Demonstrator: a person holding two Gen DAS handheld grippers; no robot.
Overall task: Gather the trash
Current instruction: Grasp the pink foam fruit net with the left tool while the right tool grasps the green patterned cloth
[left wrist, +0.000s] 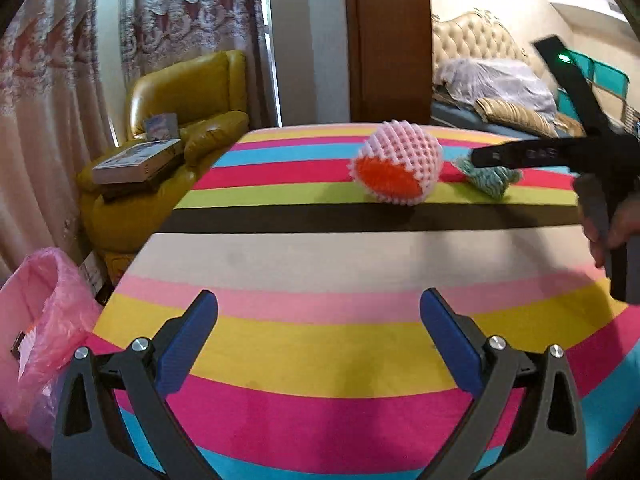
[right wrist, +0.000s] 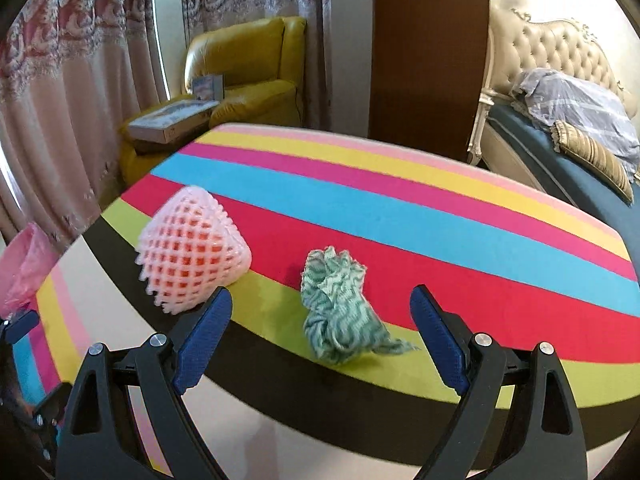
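Observation:
A pink foam fruit net with an orange inside (left wrist: 394,164) (right wrist: 192,250) lies on the striped table (left wrist: 320,344) (right wrist: 440,216). A crumpled green-and-white cloth wad (right wrist: 342,312) (left wrist: 490,178) lies right of it. My right gripper (right wrist: 320,312) is open, its blue pads either side of the wad, just in front of it. It shows from the side in the left wrist view (left wrist: 476,158), over the wad. My left gripper (left wrist: 318,316) is open and empty above the near stripes, well short of the net.
A bin lined with a pink plastic bag (left wrist: 44,320) (right wrist: 24,264) stands off the table's left edge. A yellow armchair (left wrist: 176,128) with boxes on it is beyond. A bed (right wrist: 568,128) stands at the right, a brown door (left wrist: 388,40) behind the table.

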